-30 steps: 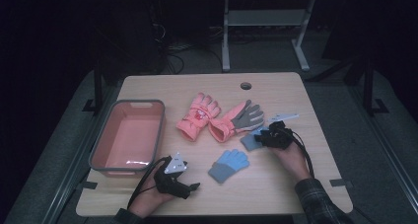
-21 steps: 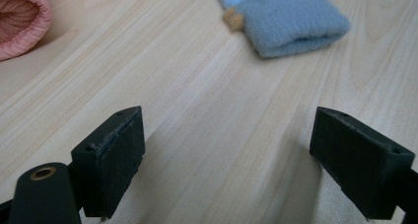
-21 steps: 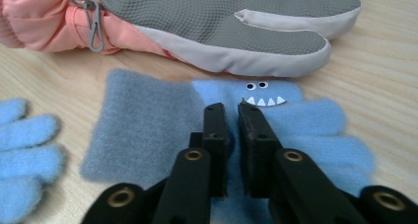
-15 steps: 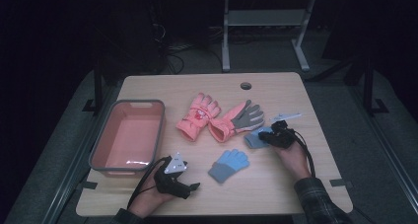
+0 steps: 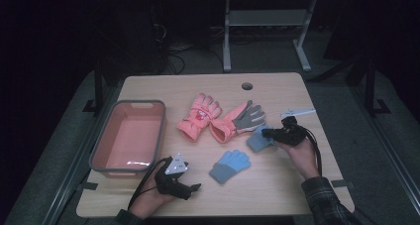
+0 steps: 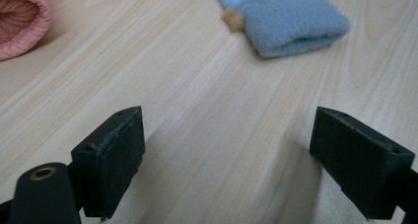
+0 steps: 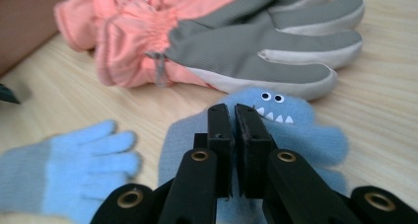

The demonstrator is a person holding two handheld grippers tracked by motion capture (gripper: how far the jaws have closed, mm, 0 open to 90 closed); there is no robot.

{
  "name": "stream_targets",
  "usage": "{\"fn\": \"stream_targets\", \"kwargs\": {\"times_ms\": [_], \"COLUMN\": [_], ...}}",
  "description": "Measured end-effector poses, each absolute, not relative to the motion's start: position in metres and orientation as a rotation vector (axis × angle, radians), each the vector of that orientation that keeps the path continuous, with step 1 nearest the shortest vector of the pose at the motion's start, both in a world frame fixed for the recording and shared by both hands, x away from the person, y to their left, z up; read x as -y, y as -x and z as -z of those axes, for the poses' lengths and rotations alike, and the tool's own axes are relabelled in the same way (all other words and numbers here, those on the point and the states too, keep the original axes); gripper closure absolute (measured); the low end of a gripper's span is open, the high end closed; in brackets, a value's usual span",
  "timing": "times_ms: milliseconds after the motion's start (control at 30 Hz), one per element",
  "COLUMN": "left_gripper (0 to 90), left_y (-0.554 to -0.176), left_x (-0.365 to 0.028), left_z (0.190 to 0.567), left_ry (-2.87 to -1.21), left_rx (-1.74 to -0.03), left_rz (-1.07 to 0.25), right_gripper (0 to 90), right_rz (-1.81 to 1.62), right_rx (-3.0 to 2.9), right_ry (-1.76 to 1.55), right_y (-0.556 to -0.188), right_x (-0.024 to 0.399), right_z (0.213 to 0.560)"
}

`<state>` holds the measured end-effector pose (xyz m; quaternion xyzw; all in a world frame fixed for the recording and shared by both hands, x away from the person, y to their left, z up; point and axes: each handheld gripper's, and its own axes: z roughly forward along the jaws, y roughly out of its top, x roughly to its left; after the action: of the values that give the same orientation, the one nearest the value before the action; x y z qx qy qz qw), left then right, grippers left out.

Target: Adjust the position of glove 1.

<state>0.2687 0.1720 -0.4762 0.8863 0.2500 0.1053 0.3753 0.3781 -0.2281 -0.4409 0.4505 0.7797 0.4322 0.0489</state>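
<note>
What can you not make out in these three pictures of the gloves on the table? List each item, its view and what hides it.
- Right gripper, right gripper view: its jaws cover the middle of the blue monster mitten, so whether fabric is pinched is unclear.
- Blue knit glove, left gripper view: fingers cut off by the top edge.
- Pink glove, right gripper view: blurred, its printed patch cut off at the top.
- White item, high view: too small to identify.

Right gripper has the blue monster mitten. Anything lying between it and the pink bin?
Yes. The right gripper is shut on the monster mitten, and the pink bin sits across the table. The two salmon gloves lie on the direct line; the light blue knit glove lies nearer the person.
</note>
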Motion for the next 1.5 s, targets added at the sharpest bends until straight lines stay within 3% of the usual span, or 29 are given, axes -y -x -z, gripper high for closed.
{"fn": "stream_targets", "kwargs": {"times_ms": [733,1500], "left_gripper": [12.7,12.7], "left_y": [-0.269,-0.269], "left_x": [-0.172,-0.172], "left_z": [0.476,0.476], "left_ry": [-2.265,-2.273], "left_rx": [-0.640,-0.632], "left_rz": [-0.267,-0.272], "right_gripper": [85.8,85.7], "right_rz": [-1.511,-1.482], "right_rx": [-2.532,-2.717], "right_ry": [-1.165,-1.014], "right_y": [-0.350,-0.324], "right_x": [0.187,0.125], "right_z": [0.414,0.417]}}
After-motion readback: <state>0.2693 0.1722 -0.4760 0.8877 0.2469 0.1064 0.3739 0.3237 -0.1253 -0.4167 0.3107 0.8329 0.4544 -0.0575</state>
